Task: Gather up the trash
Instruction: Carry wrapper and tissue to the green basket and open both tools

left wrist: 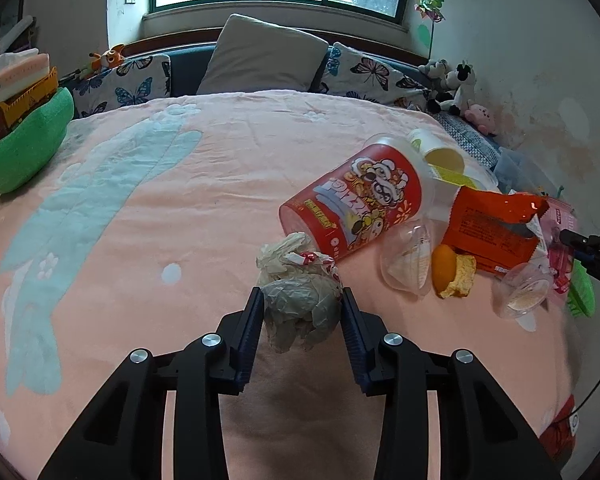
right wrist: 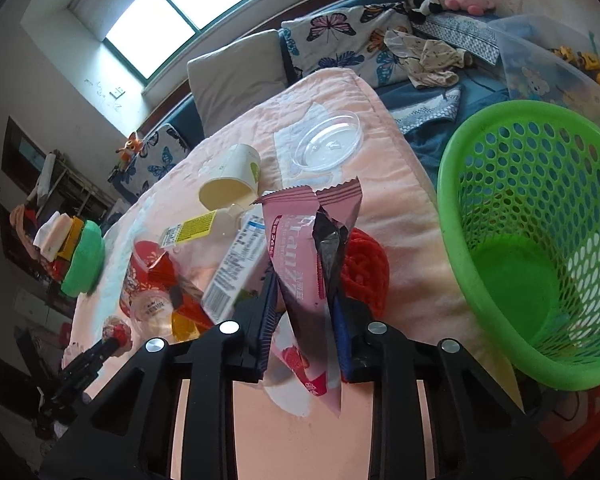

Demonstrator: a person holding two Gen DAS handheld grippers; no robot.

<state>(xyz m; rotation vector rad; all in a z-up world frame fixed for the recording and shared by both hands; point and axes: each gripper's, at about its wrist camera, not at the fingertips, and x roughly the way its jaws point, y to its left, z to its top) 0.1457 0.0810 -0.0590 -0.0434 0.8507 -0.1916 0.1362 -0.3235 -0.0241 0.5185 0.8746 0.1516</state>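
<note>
On a pink blanket [left wrist: 148,216] lies a pile of trash. My left gripper [left wrist: 302,300] is shut on a crumpled paper wad [left wrist: 300,312] in front of a red snack tub [left wrist: 352,204] lying on its side. My right gripper [right wrist: 304,292] is shut on a pink snack wrapper [right wrist: 300,264] and holds it upright above the bed. A green mesh basket [right wrist: 540,248] stands tilted just to the right of it. An orange wrapper [left wrist: 492,232], clear plastic cups [left wrist: 408,260] and a paper cup [right wrist: 232,176] lie among the trash.
A clear plastic lid [right wrist: 328,140] lies beyond the wrapper. A green bin with toys [left wrist: 24,136] sits at the bed's left. Pillows [left wrist: 260,56] and plush toys [left wrist: 456,84] line the headboard. A clear storage box [right wrist: 548,64] stands behind the basket.
</note>
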